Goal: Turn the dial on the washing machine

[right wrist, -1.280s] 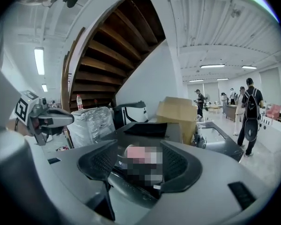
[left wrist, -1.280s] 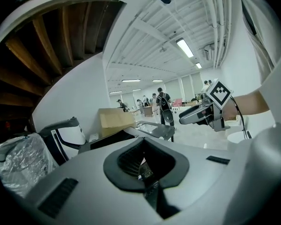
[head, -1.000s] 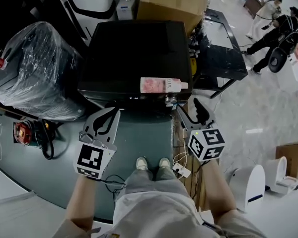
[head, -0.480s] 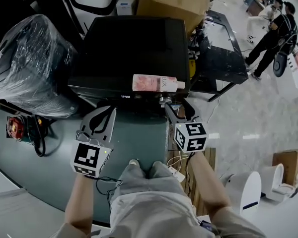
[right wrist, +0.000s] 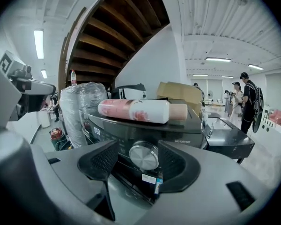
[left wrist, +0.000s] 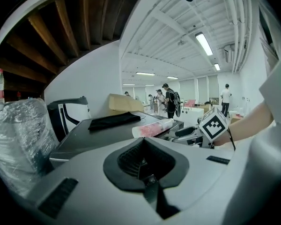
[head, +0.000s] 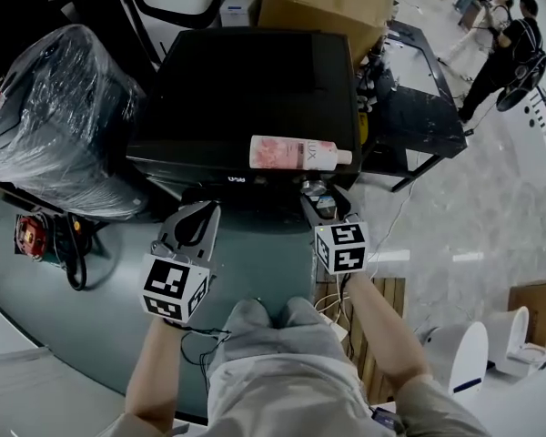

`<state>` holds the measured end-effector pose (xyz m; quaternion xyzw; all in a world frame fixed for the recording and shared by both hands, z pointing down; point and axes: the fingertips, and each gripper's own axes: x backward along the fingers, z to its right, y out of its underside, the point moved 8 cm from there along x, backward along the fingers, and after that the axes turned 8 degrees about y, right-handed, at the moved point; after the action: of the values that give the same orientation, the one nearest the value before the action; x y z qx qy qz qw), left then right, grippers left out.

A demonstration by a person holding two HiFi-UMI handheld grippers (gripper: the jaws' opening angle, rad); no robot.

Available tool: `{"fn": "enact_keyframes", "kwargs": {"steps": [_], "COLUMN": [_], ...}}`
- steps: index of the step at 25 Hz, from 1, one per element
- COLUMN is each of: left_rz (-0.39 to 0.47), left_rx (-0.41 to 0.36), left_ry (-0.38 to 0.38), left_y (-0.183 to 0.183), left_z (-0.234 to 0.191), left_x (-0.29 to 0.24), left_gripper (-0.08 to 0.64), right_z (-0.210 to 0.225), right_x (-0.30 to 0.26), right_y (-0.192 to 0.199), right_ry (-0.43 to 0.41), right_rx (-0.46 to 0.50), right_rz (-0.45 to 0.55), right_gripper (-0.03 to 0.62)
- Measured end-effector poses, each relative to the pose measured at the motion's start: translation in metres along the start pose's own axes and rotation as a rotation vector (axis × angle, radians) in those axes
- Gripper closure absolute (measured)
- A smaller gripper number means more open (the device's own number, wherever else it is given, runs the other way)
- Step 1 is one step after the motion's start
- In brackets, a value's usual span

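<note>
The black washing machine point(head: 246, 80) stands in front of me, with a pink bottle point(head: 296, 152) lying along its front edge. Its silver dial point(right wrist: 144, 156) sits on the front panel just under the bottle point(right wrist: 136, 110). My right gripper point(head: 319, 196) is open at the panel, and in the right gripper view the dial lies between its two black pads point(right wrist: 105, 161), with a narrow gap on each side. My left gripper point(head: 203, 211) hangs shut and empty in front of the machine's left half, away from the panel. The left gripper view shows the machine top point(left wrist: 98, 130) and the bottle point(left wrist: 152, 129).
A plastic-wrapped appliance point(head: 55, 126) stands to the left and a cardboard box point(head: 323, 3) behind the machine. A black table point(head: 409, 98) is at the right, with people point(head: 505, 44) beyond it. Cables point(head: 73, 244) lie on the floor at left, a wooden pallet point(head: 382, 289) at right.
My right gripper has moved left and forward, from beside the machine's corner to the dial, which now sits between its pads. The left gripper has hardly moved.
</note>
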<state>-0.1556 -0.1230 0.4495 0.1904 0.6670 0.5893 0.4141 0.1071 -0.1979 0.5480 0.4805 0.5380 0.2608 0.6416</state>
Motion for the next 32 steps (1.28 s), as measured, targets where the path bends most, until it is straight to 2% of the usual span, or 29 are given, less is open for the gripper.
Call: {"fn": "enact_keyframes", "kwargs": {"steps": [4, 7, 10, 14, 17, 22, 27, 29, 32], "left_rz": [0.002, -0.015, -0.033, -0.034, -0.031, -0.037, -0.037, -0.04, -0.046], "left_rx": [0.087, 0.099, 0.11, 0.142, 0.17, 0.209, 0.22, 0.212, 0.221], "left_ry": [0.039, 0.063, 0.077, 0.088, 0.101, 0.119, 0.144, 0.153, 0.158], "left_y": [0.014, 0.022, 0.027, 0.032, 0.036, 0.042, 0.041, 0.04, 0.042], "left_z": [-0.007, -0.008, -0.009, -0.013, -0.014, -0.014, -0.011, -0.01, -0.01], "left_x": [-0.005, -0.01, -0.013, -0.014, -0.014, -0.013, -0.016, -0.018, -0.018], "left_gripper": [0.541, 0.541, 0.541, 0.541, 0.541, 0.541, 0.541, 0.541, 0.541], "right_z": [-0.002, 0.001, 0.004, 0.004, 0.006, 0.016, 0.023, 0.022, 0.019], "right_x": [-0.016, -0.025, -0.03, -0.035, -0.035, -0.035, -0.039, -0.041, -0.043], "right_y": [0.011, 0.017, 0.025, 0.031, 0.034, 0.045, 0.059, 0.064, 0.071], "right_ry": [0.004, 0.047, 0.081, 0.079, 0.042, -0.04, -0.132, -0.19, -0.301], "right_rx": [-0.038, -0.105, -0.198, -0.338, -0.533, -0.96, -1.195, -1.293, -1.497], "right_rz": [-0.008, -0.005, -0.02, -0.017, 0.033, 0.029, 0.037, 0.047, 0.085], "right_gripper": [0.302, 0.302, 0.302, 0.302, 0.301, 0.278, 0.268, 0.268, 0.268]}}
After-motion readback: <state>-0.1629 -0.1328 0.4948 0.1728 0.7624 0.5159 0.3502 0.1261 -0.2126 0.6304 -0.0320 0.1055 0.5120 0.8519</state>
